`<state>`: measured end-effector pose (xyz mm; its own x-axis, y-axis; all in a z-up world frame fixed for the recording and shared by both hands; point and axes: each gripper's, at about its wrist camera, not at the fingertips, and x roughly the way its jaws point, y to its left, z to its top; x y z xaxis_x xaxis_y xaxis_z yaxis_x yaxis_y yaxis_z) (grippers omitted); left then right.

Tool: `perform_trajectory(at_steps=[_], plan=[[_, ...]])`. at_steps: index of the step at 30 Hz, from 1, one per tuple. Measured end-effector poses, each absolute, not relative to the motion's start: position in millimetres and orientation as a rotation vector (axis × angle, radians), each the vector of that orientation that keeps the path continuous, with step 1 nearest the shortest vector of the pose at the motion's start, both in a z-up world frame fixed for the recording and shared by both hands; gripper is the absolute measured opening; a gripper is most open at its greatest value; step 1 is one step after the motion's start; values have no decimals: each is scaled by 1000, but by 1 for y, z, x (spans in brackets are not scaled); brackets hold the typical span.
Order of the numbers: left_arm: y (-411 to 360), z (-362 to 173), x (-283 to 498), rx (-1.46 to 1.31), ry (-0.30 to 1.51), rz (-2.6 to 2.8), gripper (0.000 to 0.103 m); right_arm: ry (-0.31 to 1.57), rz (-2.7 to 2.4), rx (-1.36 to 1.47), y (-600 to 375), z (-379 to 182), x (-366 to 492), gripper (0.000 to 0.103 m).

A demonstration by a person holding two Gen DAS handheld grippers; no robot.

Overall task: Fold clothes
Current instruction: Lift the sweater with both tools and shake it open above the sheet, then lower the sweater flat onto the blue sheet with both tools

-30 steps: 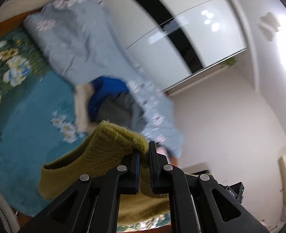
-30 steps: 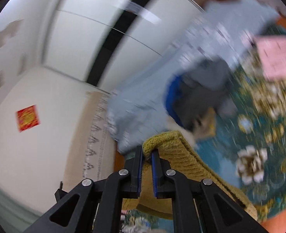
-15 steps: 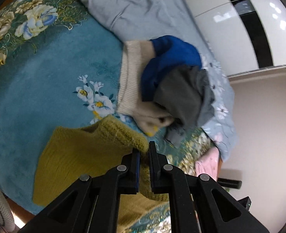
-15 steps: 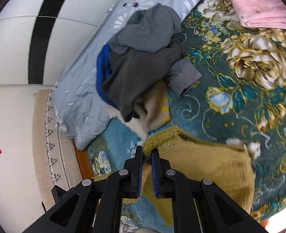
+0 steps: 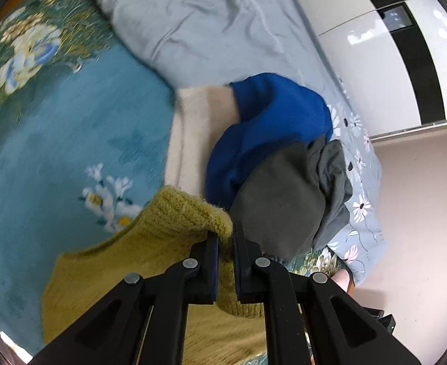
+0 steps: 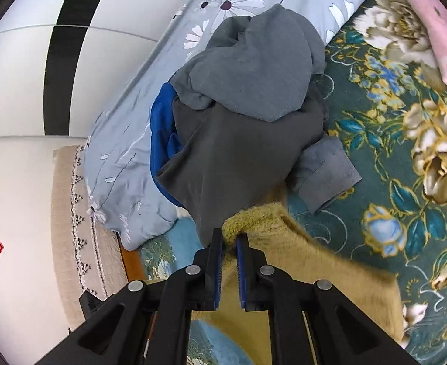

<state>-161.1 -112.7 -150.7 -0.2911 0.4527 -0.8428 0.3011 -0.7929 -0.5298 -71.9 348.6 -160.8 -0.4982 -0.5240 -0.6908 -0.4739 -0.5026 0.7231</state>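
left gripper [image 5: 225, 240]: jaws pinched on ribbed edge of olive knit sweater [image 5: 126, 261] | right gripper [image 6: 229, 245]: clamped on another edge of it | sweater: draped over floral bedspread [image 5: 41, 140], lower part cut off by frame | clothes pile [image 6: 241, 127] (grey over blue) just beyond, cream garment [image 5: 193, 127] mostly hidden beneath

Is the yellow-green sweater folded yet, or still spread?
Mid-fold. Left gripper and right gripper each pinch an edge of the yellow-green sweater, raised; the rest lies flat on the bedspread.
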Motion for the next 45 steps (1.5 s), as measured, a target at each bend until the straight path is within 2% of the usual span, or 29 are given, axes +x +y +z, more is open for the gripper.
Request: perform_trajectory(at_steps=[9,13,17,28,36,45], plan=[[-133,-198,-124,-1972,-1059,2152,8,-1651,-2097,1683,348,-205,-27,9],[-132,-199,-110,-1970,-979,2150,8,-1612,-2137,1711,343,-203,-9,9],[-133,-213,-81,-1998,-905,2147,8,-1493,-2180,1803,327,-213,19,9],[-167,-282,17,-2197,-989,2052,8,-1501,-2173,1980,304,-267,106,9],[-169,-288,55,-2217,-856,2079,8,-1445,-2191,2087,291,-286,151,9],[-179,-315,85,-2306,-784,2039,8,-1421,-2160,2193,282,-308,185,9]])
